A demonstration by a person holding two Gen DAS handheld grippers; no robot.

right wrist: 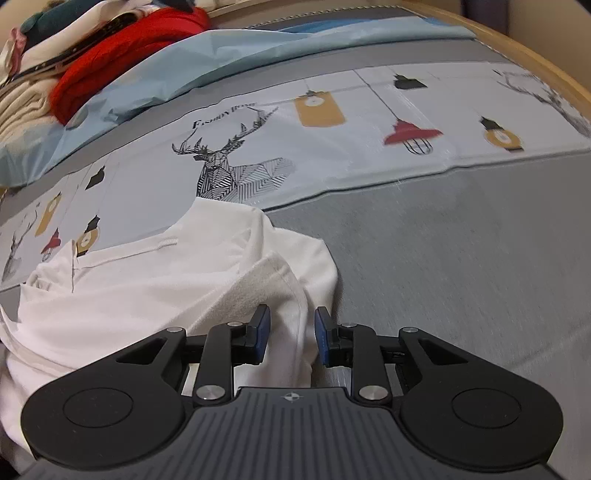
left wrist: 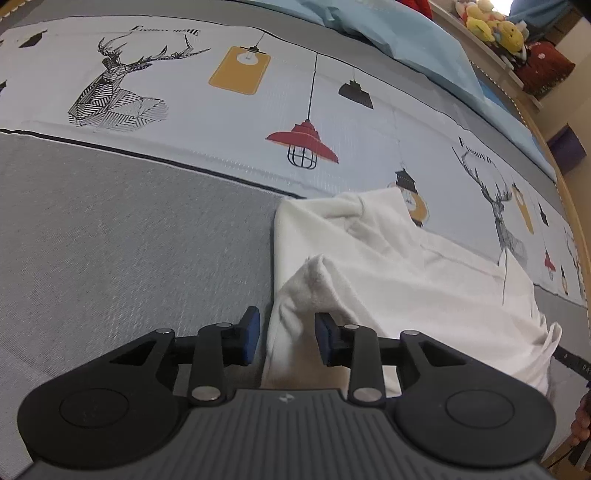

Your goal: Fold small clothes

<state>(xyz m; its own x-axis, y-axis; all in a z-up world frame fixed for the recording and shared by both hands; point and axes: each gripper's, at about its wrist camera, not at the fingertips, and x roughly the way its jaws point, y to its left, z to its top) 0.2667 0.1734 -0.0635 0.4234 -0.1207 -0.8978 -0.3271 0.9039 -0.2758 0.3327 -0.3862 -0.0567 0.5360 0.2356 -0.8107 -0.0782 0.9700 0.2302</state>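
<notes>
A small white garment [left wrist: 388, 266] lies partly folded on the grey bed cover [left wrist: 129, 240]. In the left wrist view its left edge is doubled over into a thick fold. My left gripper [left wrist: 287, 339] is open astride that fold's near end, and the blue pads do not clamp it. In the right wrist view the same garment [right wrist: 147, 288] spreads to the left, its right edge folded over. My right gripper [right wrist: 291, 334] is also open, with the folded edge passing loosely between the pads. The cloth under both grippers is hidden.
A printed band with deer and lamps [left wrist: 221, 103] crosses the cover behind the garment. A light blue sheet [right wrist: 166, 74] and a pile of red and cream clothes [right wrist: 122, 59] lie further back. Plush toys [left wrist: 491, 22] sit beyond the wooden bed rim [left wrist: 565, 184]. A hand [left wrist: 581, 421] shows at the right edge.
</notes>
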